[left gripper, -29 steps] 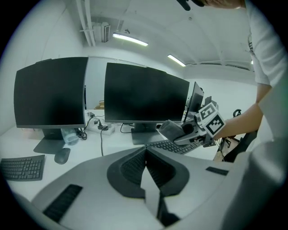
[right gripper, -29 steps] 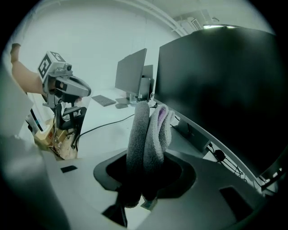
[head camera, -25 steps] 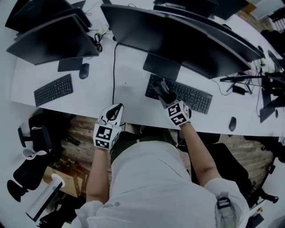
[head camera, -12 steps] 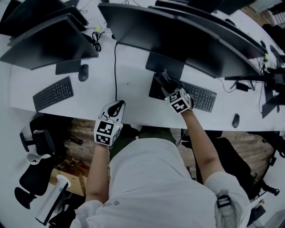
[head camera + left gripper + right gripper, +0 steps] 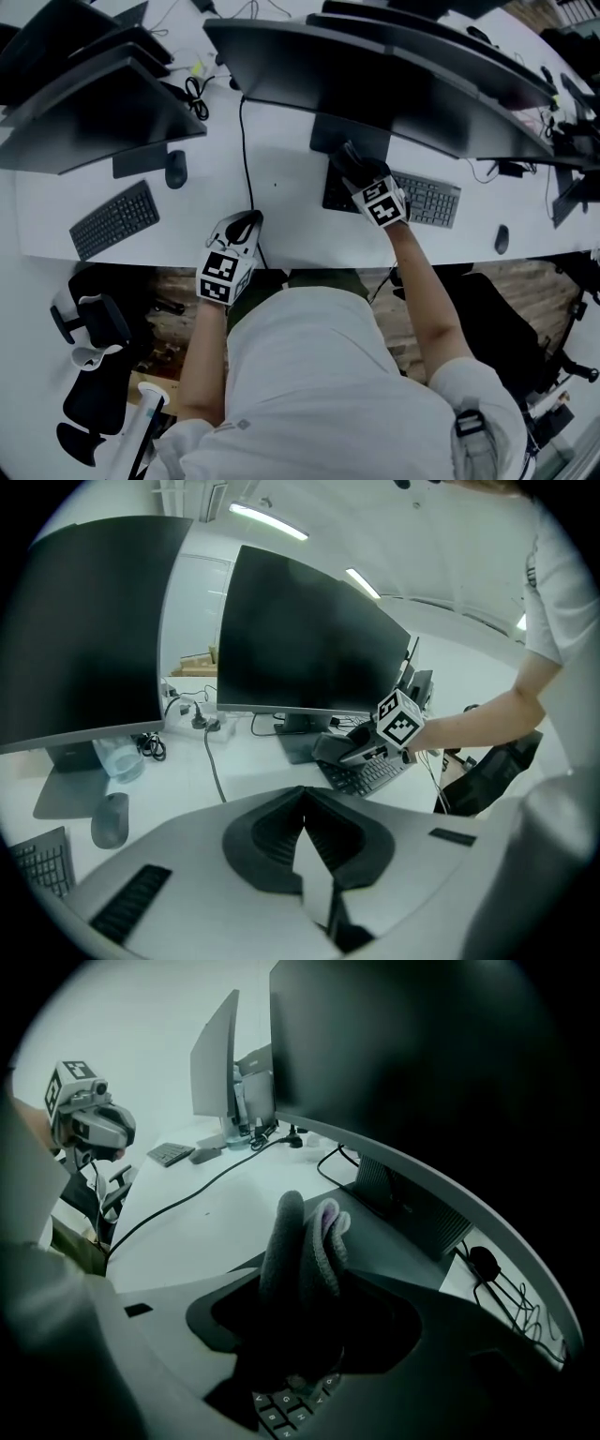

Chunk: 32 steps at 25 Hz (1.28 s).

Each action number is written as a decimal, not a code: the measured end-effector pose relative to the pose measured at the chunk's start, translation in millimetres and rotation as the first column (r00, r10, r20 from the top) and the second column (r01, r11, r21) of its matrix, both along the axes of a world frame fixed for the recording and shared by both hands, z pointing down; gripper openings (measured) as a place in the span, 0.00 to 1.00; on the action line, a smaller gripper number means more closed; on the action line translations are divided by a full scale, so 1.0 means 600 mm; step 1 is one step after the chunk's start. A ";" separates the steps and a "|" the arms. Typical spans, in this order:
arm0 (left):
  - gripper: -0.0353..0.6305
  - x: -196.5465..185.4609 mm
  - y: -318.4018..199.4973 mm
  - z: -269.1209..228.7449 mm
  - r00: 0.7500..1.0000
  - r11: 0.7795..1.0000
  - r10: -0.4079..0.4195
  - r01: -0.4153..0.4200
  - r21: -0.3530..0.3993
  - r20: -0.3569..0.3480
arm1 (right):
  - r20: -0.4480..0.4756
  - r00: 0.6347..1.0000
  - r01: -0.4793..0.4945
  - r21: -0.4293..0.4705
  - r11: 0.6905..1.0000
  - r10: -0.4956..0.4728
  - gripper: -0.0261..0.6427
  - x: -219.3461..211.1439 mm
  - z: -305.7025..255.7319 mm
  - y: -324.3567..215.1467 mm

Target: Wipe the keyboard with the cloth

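A: Okay, we anchor on the keyboard [image 5: 427, 199], the dark one on the white counter [image 5: 281, 159] below the wide monitor [image 5: 375, 75]. Right gripper?

B: We put the right gripper [image 5: 351, 157] over the keyboard's left end, tips pointing past it at the monitor stand [image 5: 349, 136]. Its jaws are clamped on the cloth [image 5: 300, 1241], a grey folded wad that stands up out of them in the right gripper view.

A: Is the cloth on the keys?

B: We see keys right under the jaws in that view, and the cloth's lower end hangs toward them. That spot is too dark for us to call contact. In the head view the gripper and cloth cover the keyboard's left end, and the rest of the keys show bare to the right.

A: Left gripper?

B: We have the left gripper [image 5: 246, 225] well left of the keyboard, at the counter's near edge, just beside a black cable [image 5: 243, 141] running away across the counter. Its own view shows the jaws closed together at the tips, nothing between them.

A: Extras?

B: We log a second keyboard [image 5: 114, 218] and a mouse [image 5: 175, 169] far left of the keyboard, and another mouse [image 5: 501, 239] just off its right end.
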<state>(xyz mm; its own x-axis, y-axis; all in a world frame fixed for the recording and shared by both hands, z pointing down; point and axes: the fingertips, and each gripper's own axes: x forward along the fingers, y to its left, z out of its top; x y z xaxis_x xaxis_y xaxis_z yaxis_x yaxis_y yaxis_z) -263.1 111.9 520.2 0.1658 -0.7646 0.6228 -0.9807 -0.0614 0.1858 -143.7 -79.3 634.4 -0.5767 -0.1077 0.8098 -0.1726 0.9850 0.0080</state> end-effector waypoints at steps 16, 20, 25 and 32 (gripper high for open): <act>0.05 -0.045 -0.019 0.017 0.988 0.988 0.153 -0.153 -0.016 -0.008 | -0.019 0.991 -0.135 0.012 0.991 0.136 0.25 -0.016 0.017 0.028; 0.05 -0.048 -0.016 0.022 0.981 0.981 0.194 -0.194 -0.015 -0.012 | -0.014 0.985 -0.171 0.002 0.985 0.171 0.25 -0.015 0.019 0.051; 0.05 -0.049 -0.016 0.025 0.969 0.969 0.247 -0.248 -0.011 -0.013 | -0.001 0.978 -0.211 -0.005 0.978 0.211 0.24 -0.016 0.020 0.083; 0.05 -0.037 -0.018 0.032 0.945 0.945 0.325 -0.326 -0.017 -0.030 | 0.005 0.968 -0.252 -0.019 0.968 0.252 0.24 -0.013 0.025 0.133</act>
<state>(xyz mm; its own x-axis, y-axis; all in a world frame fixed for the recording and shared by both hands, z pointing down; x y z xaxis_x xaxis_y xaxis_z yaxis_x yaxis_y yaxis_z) -285.4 101.3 539.4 0.4199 -0.6528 0.6305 -0.9027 -0.3721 0.2159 -151.2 0.7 649.1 -0.5385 -0.2357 0.8090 -0.4149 0.9098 -0.0111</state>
